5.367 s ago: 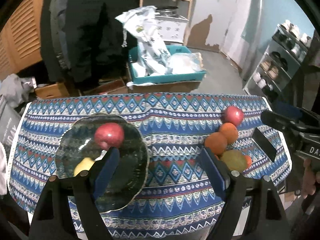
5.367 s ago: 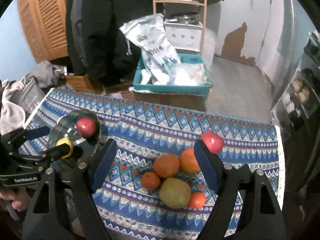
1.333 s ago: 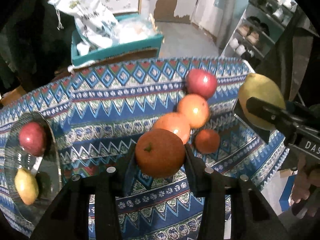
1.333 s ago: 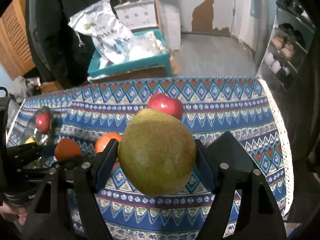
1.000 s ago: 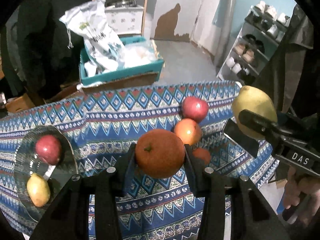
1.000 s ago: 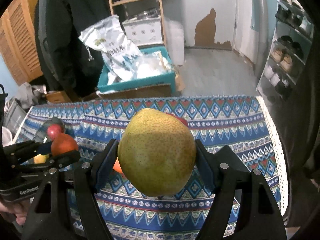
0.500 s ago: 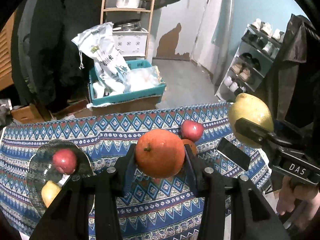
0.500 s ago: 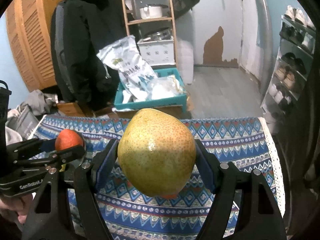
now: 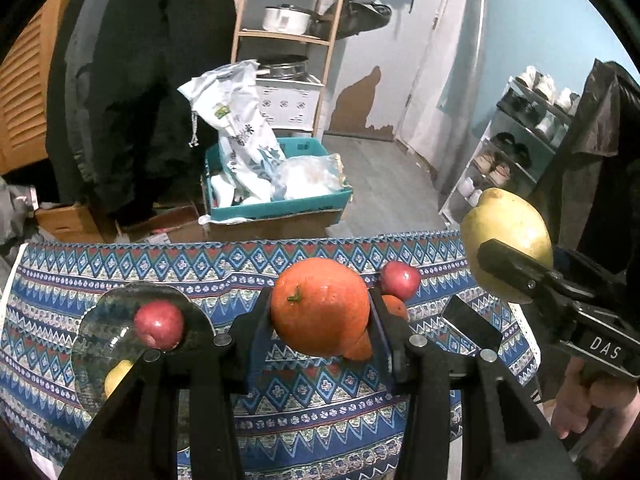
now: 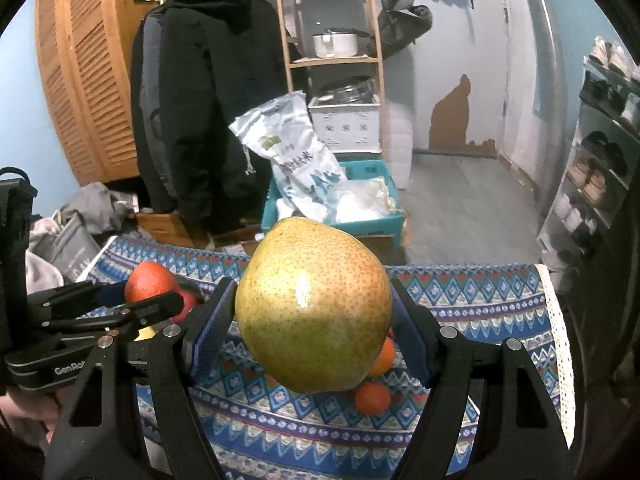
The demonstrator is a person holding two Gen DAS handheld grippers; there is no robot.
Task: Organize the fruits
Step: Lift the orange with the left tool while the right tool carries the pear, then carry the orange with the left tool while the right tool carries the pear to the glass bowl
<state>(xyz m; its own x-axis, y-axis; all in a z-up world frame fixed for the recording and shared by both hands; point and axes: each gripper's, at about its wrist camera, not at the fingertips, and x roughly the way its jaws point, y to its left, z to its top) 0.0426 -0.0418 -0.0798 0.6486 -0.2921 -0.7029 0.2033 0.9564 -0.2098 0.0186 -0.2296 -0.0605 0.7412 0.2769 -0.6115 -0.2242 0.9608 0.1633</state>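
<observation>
We lift two fruits clear of the tabletop (image 9: 280, 408) for carrying to the glass plate (image 9: 100, 320); our left gripper (image 9: 320, 320) pinches an orange (image 9: 320, 308), our right gripper (image 10: 312, 312) a pear (image 10: 312, 304); only the left view shows the plate's apple (image 9: 159, 330).

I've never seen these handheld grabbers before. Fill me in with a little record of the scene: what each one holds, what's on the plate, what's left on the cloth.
left gripper: shut on an orange, held above the table
right gripper: shut on a pear, also held in the air
glass plate: on the left of the patterned tablecloth; holds a red apple and a yellow fruit, partly hidden
loose fruit on cloth: another red apple, plus small oranges partly hidden behind the held fruit
</observation>
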